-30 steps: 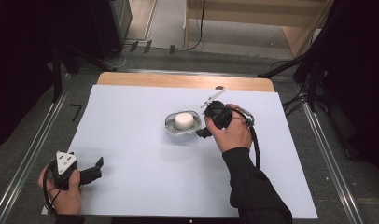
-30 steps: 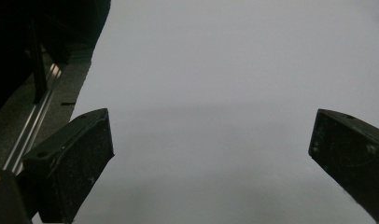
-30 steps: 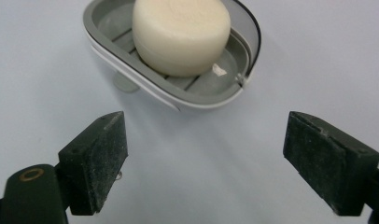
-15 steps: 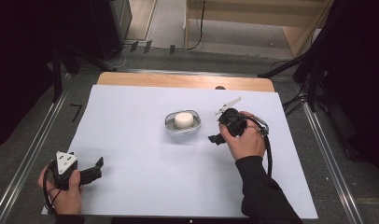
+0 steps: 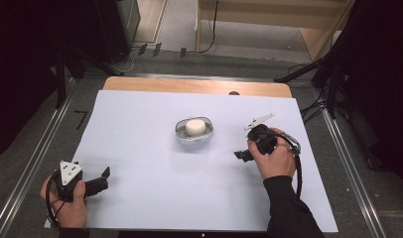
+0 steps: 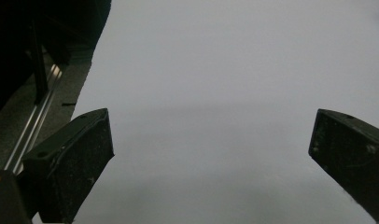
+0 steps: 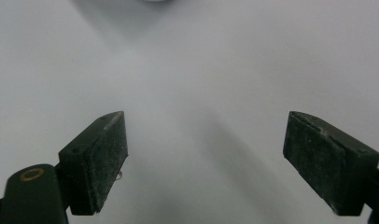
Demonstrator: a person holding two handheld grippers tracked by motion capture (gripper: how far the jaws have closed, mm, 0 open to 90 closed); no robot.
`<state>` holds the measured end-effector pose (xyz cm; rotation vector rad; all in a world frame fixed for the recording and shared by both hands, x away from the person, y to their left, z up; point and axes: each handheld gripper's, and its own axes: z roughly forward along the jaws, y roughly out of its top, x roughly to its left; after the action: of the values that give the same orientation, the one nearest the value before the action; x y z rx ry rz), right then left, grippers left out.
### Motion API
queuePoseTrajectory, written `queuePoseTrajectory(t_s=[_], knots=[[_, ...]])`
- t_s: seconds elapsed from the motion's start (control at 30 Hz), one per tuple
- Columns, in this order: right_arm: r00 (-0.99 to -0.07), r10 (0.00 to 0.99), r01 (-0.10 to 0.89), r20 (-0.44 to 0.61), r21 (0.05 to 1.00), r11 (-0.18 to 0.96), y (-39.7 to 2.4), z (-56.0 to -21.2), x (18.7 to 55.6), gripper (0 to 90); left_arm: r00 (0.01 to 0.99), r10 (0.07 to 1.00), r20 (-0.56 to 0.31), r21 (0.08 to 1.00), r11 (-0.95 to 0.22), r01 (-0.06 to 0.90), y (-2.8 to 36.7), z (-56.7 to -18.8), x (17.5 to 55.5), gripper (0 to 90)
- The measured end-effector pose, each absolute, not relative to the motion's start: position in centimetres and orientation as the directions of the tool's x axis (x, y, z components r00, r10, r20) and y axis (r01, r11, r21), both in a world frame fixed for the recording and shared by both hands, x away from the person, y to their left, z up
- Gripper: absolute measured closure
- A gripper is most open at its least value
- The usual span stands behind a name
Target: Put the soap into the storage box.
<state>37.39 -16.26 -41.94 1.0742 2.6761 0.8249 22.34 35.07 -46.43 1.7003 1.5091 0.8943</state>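
My right gripper (image 5: pixel 242 155) sits open over the white surface (image 5: pixel 140 148), holding nothing, at about four o'clock from the small dish (image 5: pixel 194 132) and apart from it. In the right gripper view the jaws stand wide with bare sheet between them, and I see just a sliver of the dish's rim (image 7: pixel 155 1) at twelve o'clock. My left gripper (image 5: pixel 101 179) rests far off at about seven o'clock of the surface, jaws also spread and empty.

As I judge it, the main risk is the dish itself. It looks light and shallow, so if I come in low and sideways, one jaw could clip the rim and shove it across the smooth sheet or tip it. If I close on the rim off-centre, it may twist out and spill its contents. The trailing cable (image 5: pixel 297 168) near my right hand (image 5: pixel 276 159) could also drag if I swing wide.

The dish is a shallow, pale, oval container near the middle of the surface. It holds one round white piece (image 5: pixel 195 126), sitting roughly central and standing above the rim. I can't tell what the piece is made of.
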Motion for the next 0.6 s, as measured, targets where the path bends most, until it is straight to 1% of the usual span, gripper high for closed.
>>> queuePoseTrajectory(t_s=[0.6], knots=[[-0.698, 0.711, 0.625, 0.085, 0.555, 0.548, -20.5, -43.6, 35.6, 14.3, 0.088, 0.995, 0.054, 0.848, -0.092, 0.523, 35.1, -46.4, 22.3, 0.2]])
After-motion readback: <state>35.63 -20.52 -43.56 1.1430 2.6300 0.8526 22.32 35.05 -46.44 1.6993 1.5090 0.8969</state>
